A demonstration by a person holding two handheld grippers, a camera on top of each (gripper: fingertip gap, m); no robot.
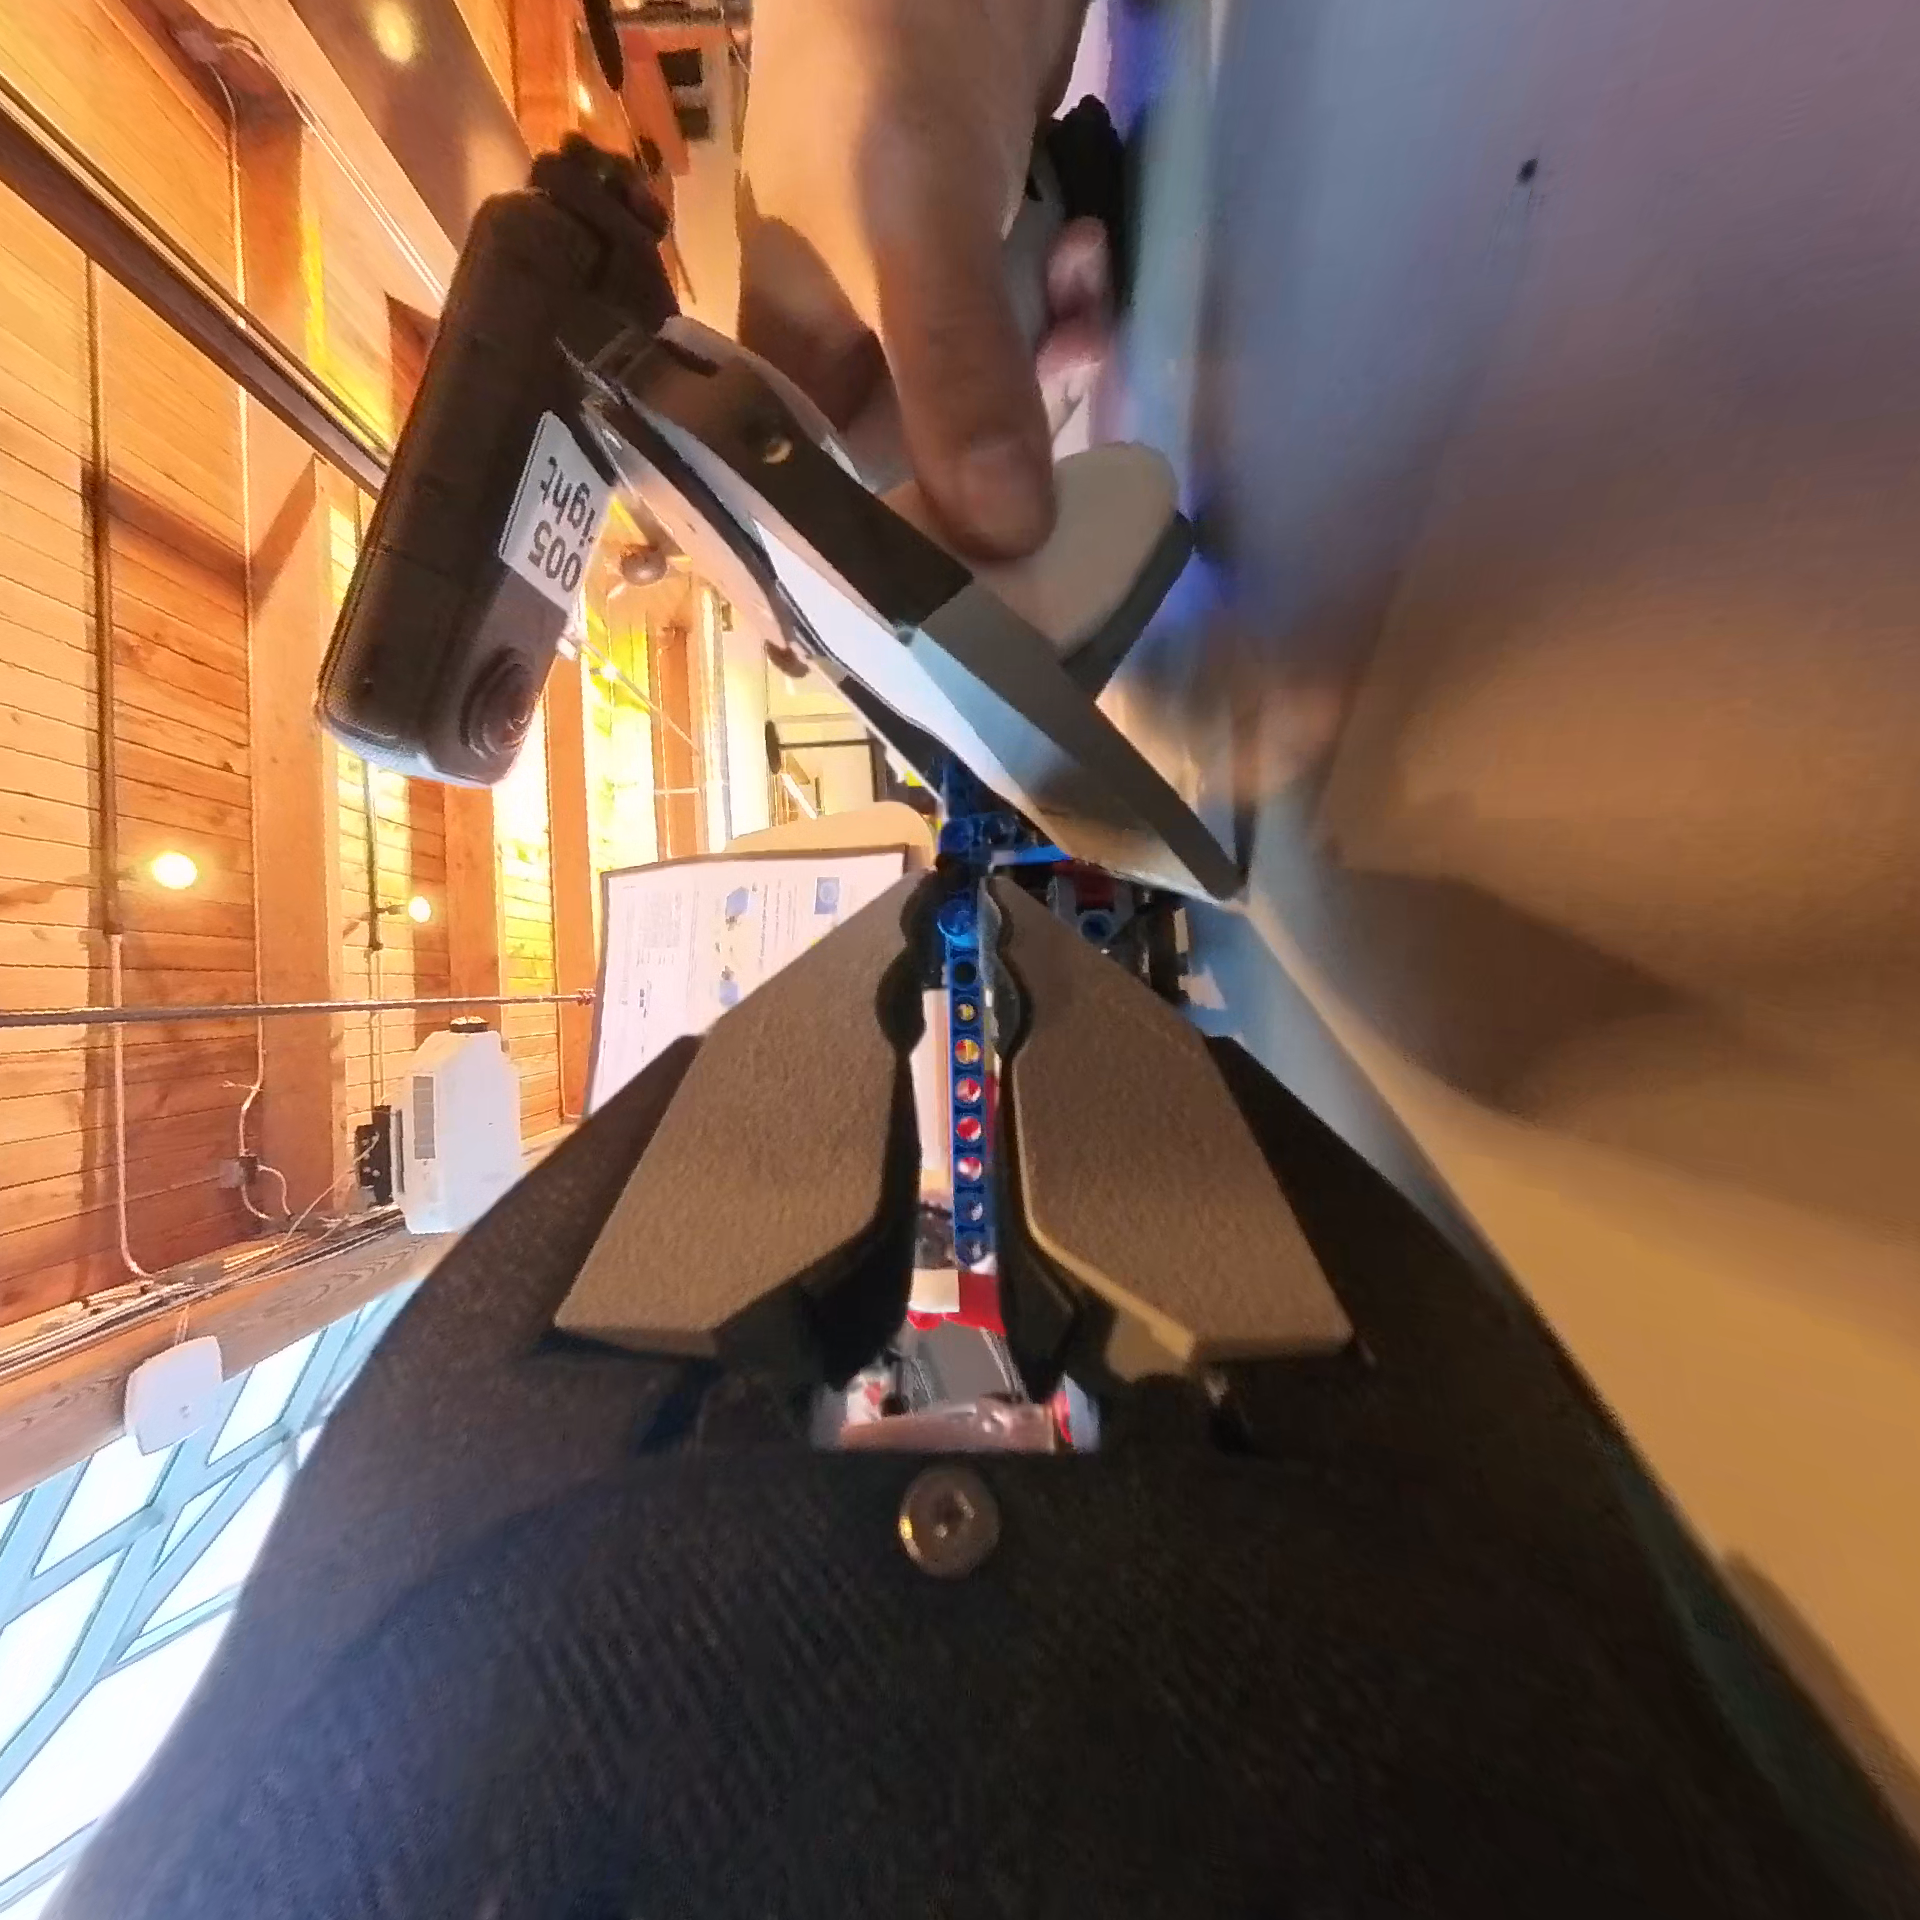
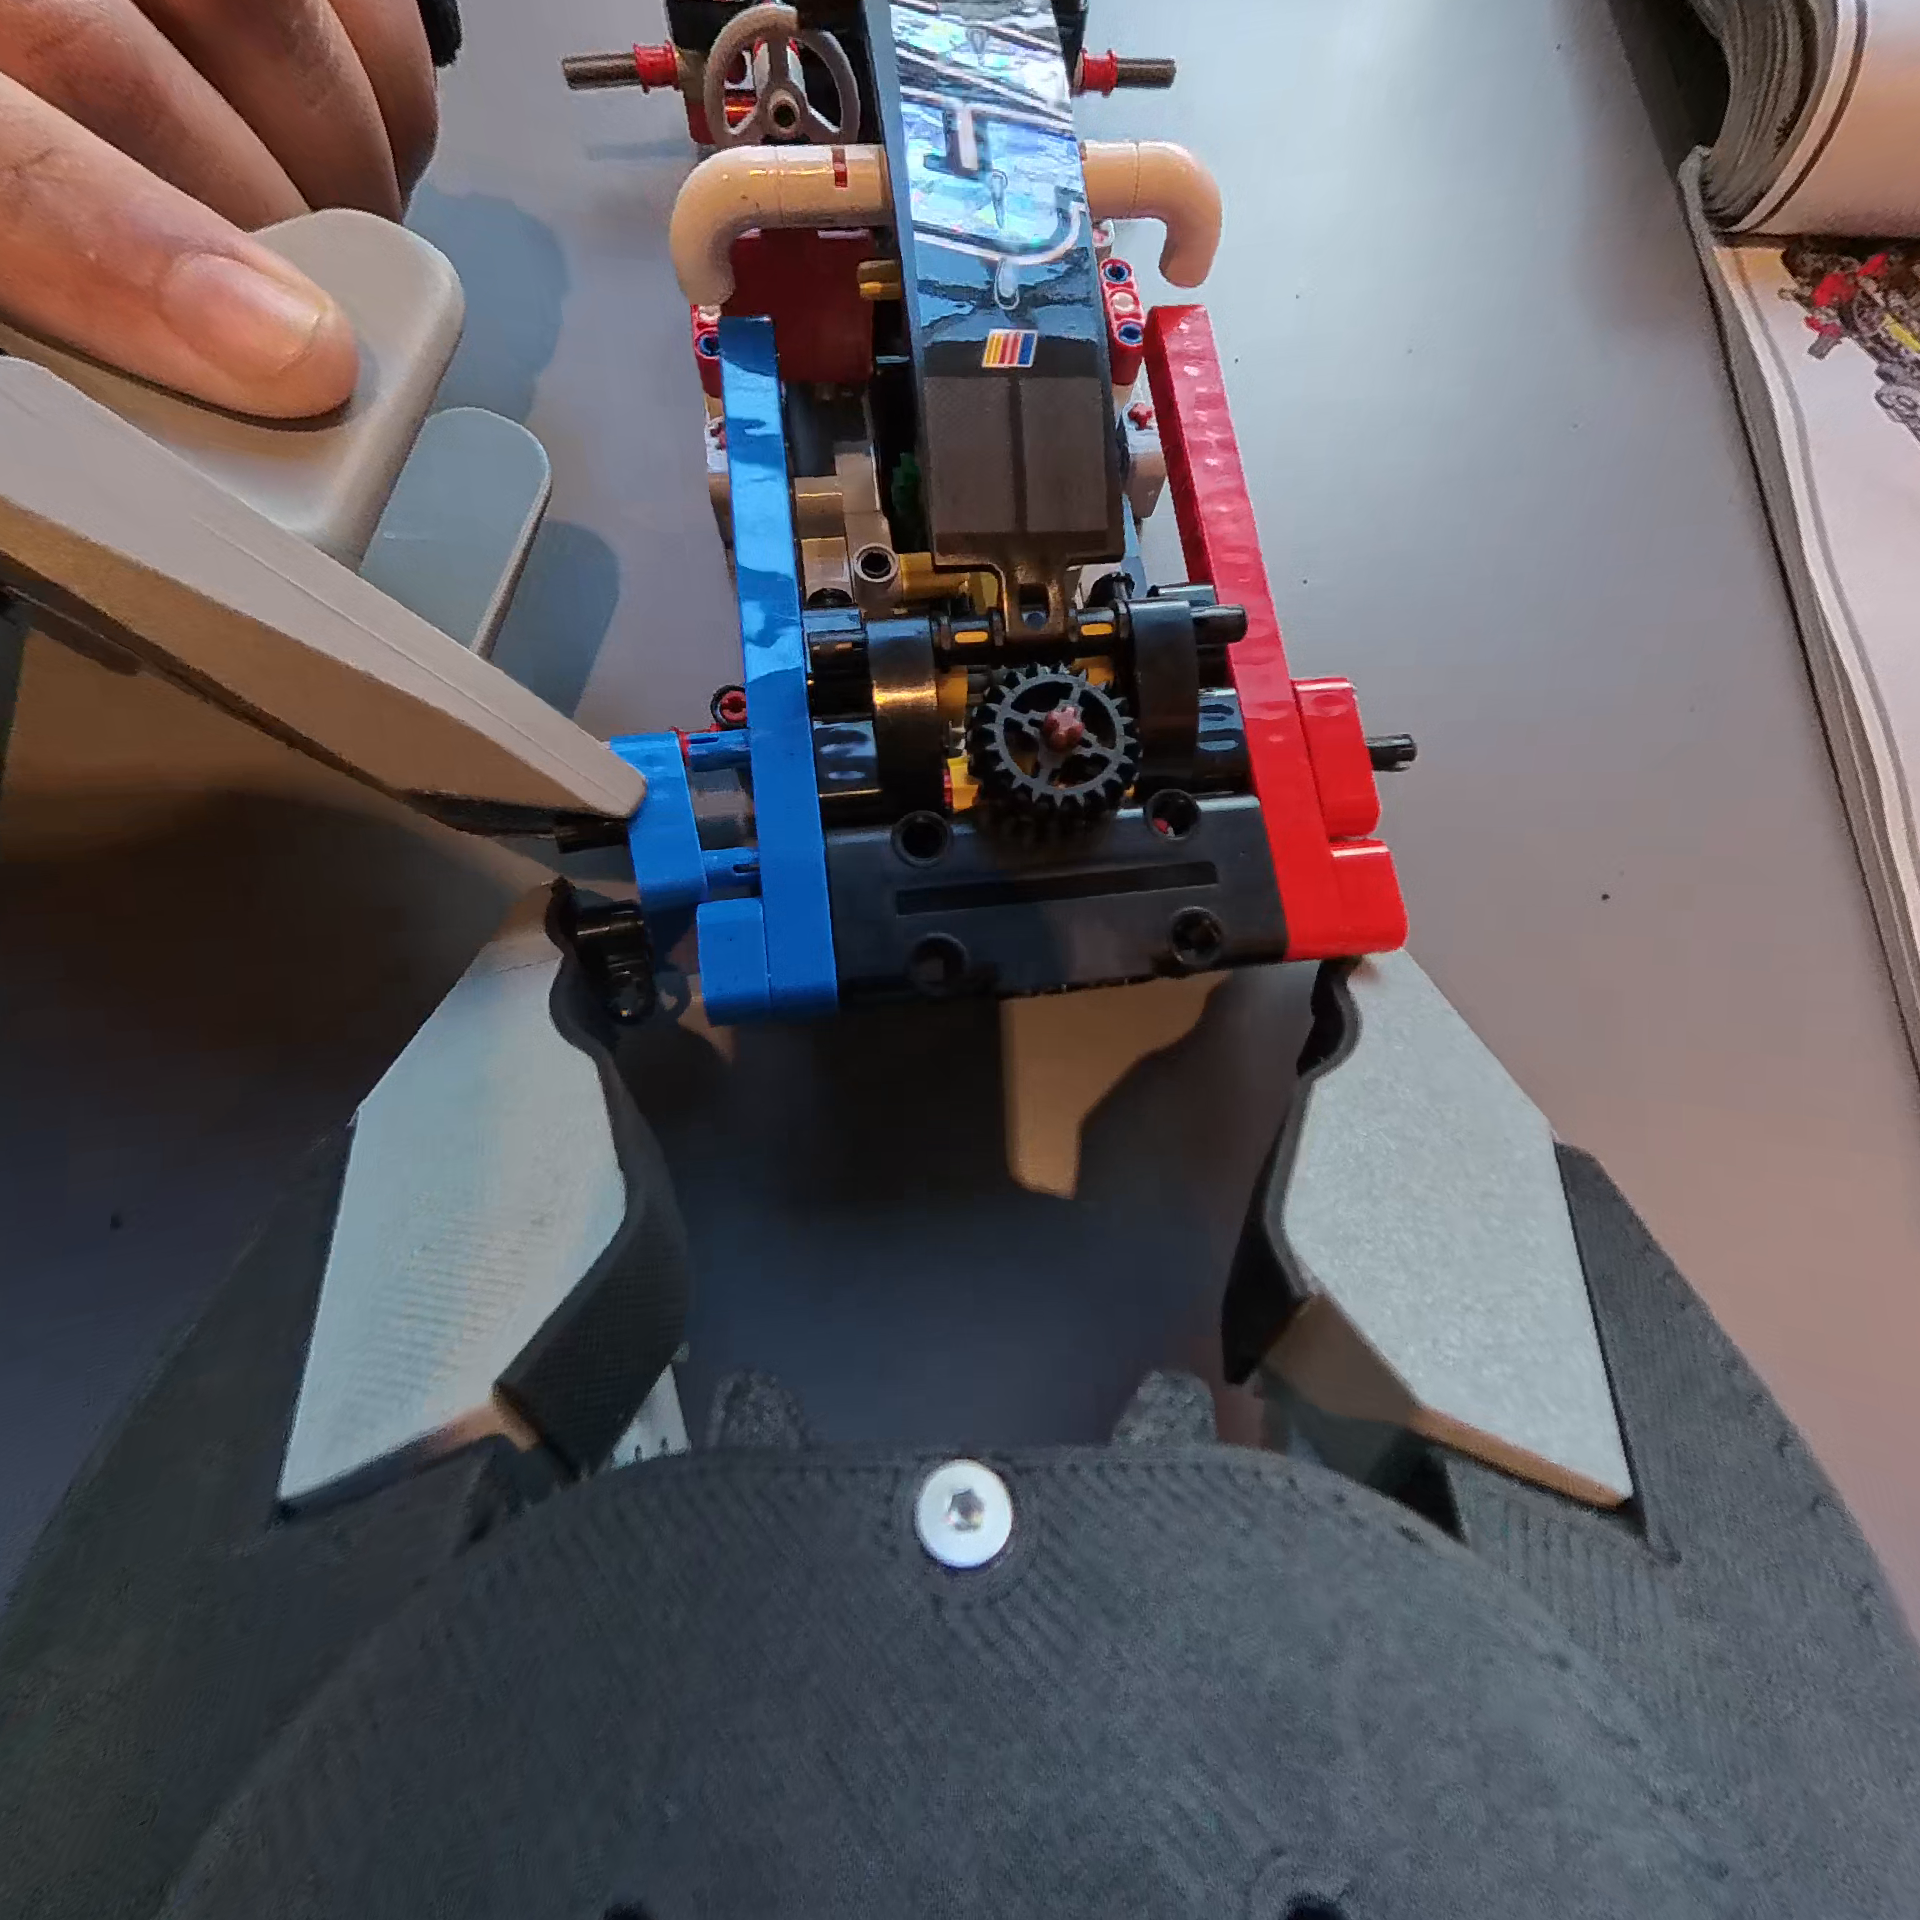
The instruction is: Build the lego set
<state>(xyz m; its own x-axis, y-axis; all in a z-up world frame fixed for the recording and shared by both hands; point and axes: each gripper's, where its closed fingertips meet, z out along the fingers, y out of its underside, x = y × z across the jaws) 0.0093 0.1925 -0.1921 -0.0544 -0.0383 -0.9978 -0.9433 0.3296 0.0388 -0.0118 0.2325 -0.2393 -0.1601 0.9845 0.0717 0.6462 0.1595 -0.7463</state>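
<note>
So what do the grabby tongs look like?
Each of the tongs has a black, ribbed body with one silver screw in the middle. Two flat grey fingers taper toward the tips, with wavy black pads on their inner sides. The right tongs carry a black camera with a white sticker.

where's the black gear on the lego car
In the right wrist view the black gear sits at the model's near end, centred between the blue beam and the red beam.

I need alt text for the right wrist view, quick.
A partly built lego car chassis lies on a grey table, its near end between the open right tool fingers. The left tool tip touches its blue side piece; an instruction booklet lies right.
</note>
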